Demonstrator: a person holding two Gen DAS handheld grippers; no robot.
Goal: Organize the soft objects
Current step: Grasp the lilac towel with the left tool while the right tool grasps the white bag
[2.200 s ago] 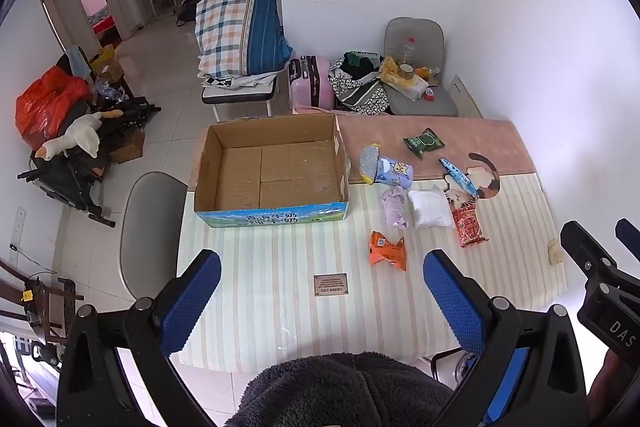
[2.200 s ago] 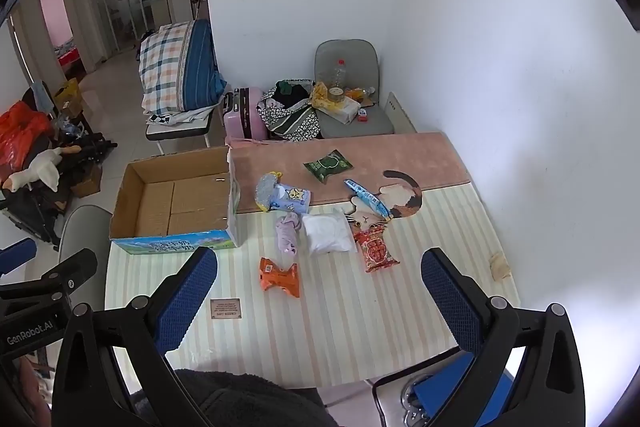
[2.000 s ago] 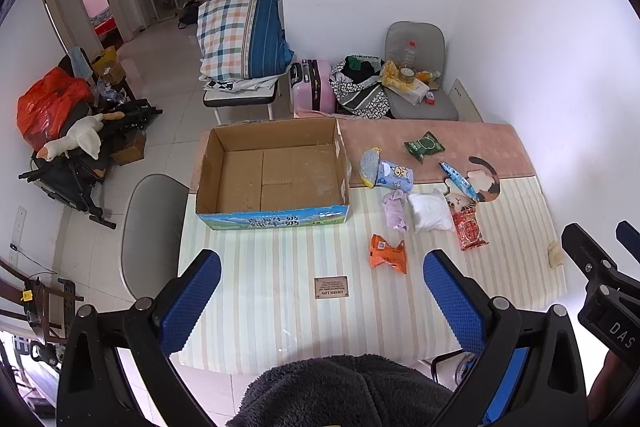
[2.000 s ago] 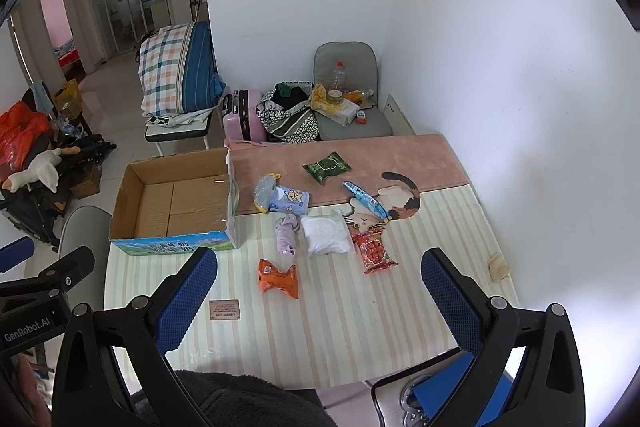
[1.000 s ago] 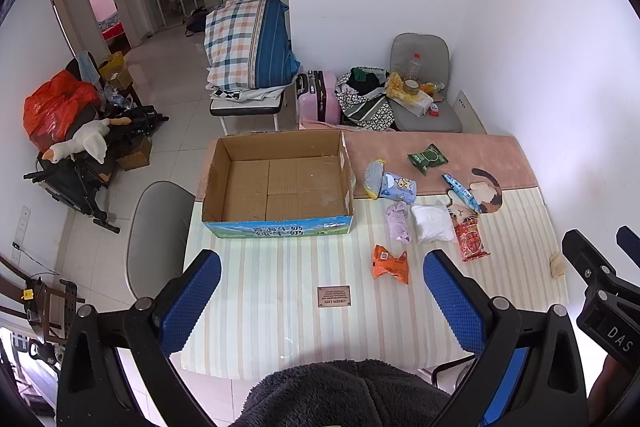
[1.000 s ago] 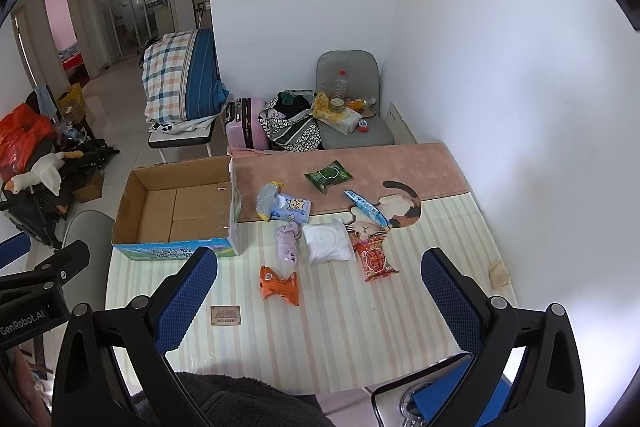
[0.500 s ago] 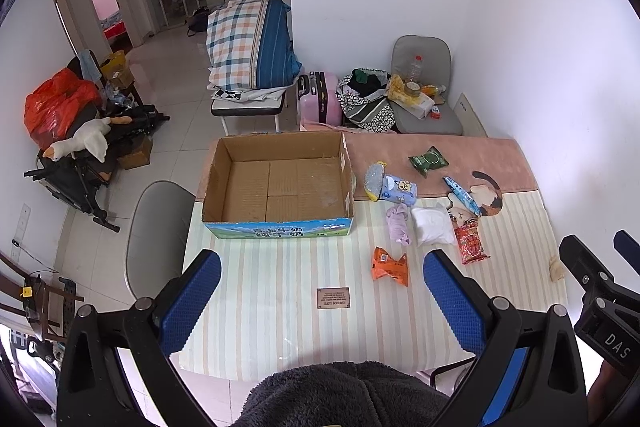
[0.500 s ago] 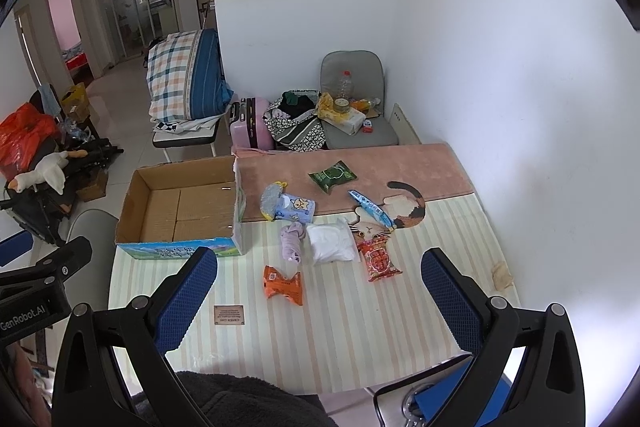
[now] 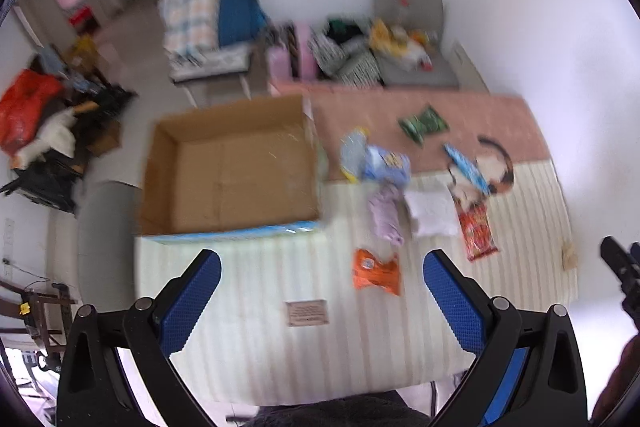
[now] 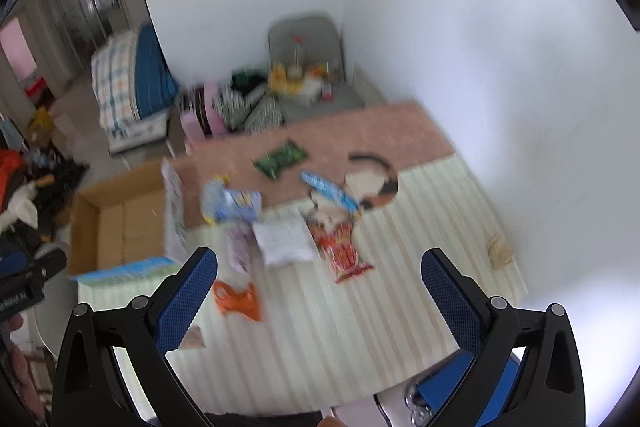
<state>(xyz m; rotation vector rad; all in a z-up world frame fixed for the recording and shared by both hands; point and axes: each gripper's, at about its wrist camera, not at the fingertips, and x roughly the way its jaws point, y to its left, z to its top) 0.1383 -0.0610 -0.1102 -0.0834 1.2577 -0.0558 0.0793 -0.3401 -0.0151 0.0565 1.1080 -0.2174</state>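
Approach phase, nothing picked yet. Left gripper (image 9: 322, 293) spread wide, empty, high above table (image 9: 248, 359). Right gripper (image 10: 319, 289) same: wide, empty. Cardboard box (image 9: 234, 167) ahead-left of left gripper, looks empty inside. Soft packets clustered ahead-right: orange packet (image 9: 376, 271) nearest, just ahead between left fingers; purple packet (image 9: 386, 213), white pouch (image 9: 432, 213), red snack bag (image 9: 477, 231) beyond. Frames blurred. Next, likely: descend on orange packet, close, carry left to box. Flat crinkly film, so pinch low.
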